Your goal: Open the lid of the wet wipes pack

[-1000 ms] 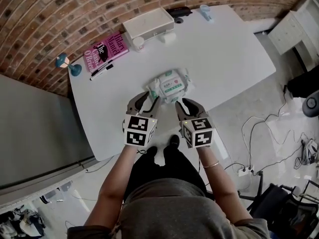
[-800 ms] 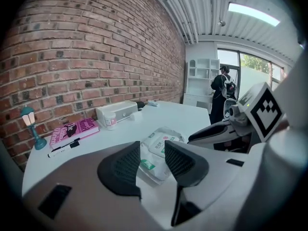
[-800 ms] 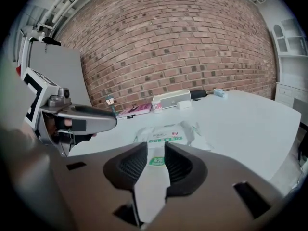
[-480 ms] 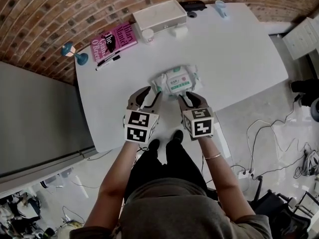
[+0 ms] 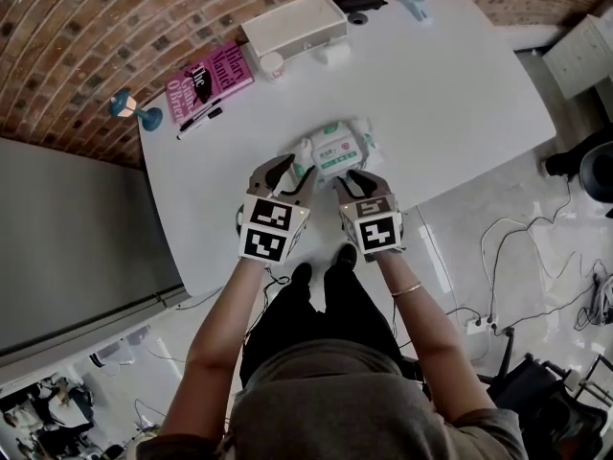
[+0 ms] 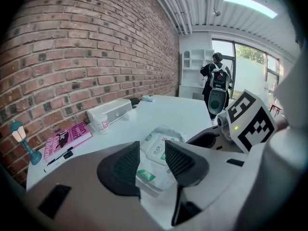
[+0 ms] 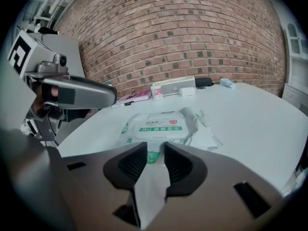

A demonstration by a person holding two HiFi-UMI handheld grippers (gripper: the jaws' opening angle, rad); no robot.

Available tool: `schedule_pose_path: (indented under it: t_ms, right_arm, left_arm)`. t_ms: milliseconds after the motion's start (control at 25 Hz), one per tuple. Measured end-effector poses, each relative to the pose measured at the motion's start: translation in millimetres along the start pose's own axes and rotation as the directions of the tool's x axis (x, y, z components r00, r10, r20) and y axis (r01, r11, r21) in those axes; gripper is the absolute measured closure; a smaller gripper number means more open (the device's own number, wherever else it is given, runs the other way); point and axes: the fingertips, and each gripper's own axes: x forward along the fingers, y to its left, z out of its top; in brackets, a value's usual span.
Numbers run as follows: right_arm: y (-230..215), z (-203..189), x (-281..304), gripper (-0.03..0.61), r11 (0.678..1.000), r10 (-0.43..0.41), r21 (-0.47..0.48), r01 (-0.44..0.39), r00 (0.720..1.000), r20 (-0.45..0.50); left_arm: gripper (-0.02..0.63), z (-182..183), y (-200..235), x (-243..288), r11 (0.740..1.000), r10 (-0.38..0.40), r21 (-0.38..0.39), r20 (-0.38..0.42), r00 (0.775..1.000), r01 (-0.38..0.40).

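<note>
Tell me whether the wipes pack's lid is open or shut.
Shut. In the right gripper view the lid lies flat on the wet wipes pack, no edge raised.

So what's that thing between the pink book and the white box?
A small white cup with a reddish label stands there, close to the white box; the head view and left gripper view show it.

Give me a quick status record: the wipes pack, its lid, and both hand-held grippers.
wet wipes pack: flat on the white table, label up
lid: lying flat, not lifted
left hand-held gripper: jaws apart, one end of the pack between them
right hand-held gripper: jaws apart, pack's near edge in the gap
grip: no clamp visible on either side
</note>
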Motion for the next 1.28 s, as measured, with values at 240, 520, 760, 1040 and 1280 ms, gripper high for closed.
schedule_pose_path:
  t_ms: [240,520,760,1040,1280]
  right_arm:
    - [-1,-2,2,0.469,1.000,0.002,0.009,-0.002,1.000,0.022]
    - [-1,-5,1,0.480,1.000,0.015,0.023,-0.016,0.999,0.039]
    - [0,-6,1,0.483,1.000,0.016,0.019,-0.017,0.998,0.066]
    - [0,-7,1,0.486,1.000,-0.003,0.000,0.003,0.997,0.083]
    - [-2,-8,1,0.502,0.998,-0.047,-0.034,0.050,0.995,0.083]
  left_arm:
    - [0.454,3,-20,17,0.989,-0.096,0.108,-0.091,0.991,0.106]
    - [0.454,-3,-41,39,0.948,-0.149,0.242,-0.243,0.959,0.208]
    - [0.454,-10,-55,57,0.877,-0.106,0.409,-0.350,0.931,0.253]
    - [0.454,-21,-61,71,0.824,-0.100,0.462,-0.450,0.888,0.327]
    - [0.454,-25,-64,79,0.797,-0.091,0.489,-0.483,0.871,0.355]
